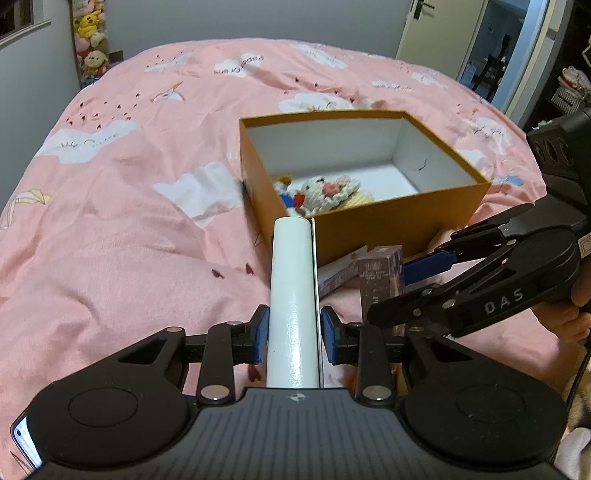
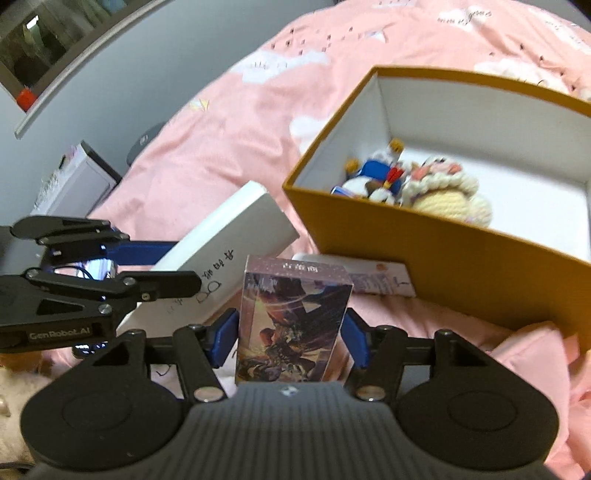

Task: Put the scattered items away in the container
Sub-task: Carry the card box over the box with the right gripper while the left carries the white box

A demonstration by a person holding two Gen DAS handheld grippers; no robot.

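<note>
An open orange box [image 1: 399, 225] with a white inside stands on the pink bed; it also shows in the right wrist view [image 2: 461, 266]. Inside lie a crocheted cream doll [image 1: 334, 194] [image 2: 447, 197] and a small blue and white duck toy [image 1: 286, 194] [image 2: 376, 181]. My left gripper [image 1: 294, 334] is shut on a long white box [image 1: 293, 295] [image 2: 229, 236], held just in front of the orange box. My right gripper [image 2: 291, 338] is shut on a purple illustrated card box [image 2: 291, 321] [image 1: 380, 277], right beside the left one.
A flat pale packet [image 2: 369, 277] lies on the pink cloud-print duvet [image 1: 129, 221] against the orange box's front wall. A stack of plush toys [image 1: 90, 40] stands at the far wall, and a door [image 1: 443, 33] is at the back right.
</note>
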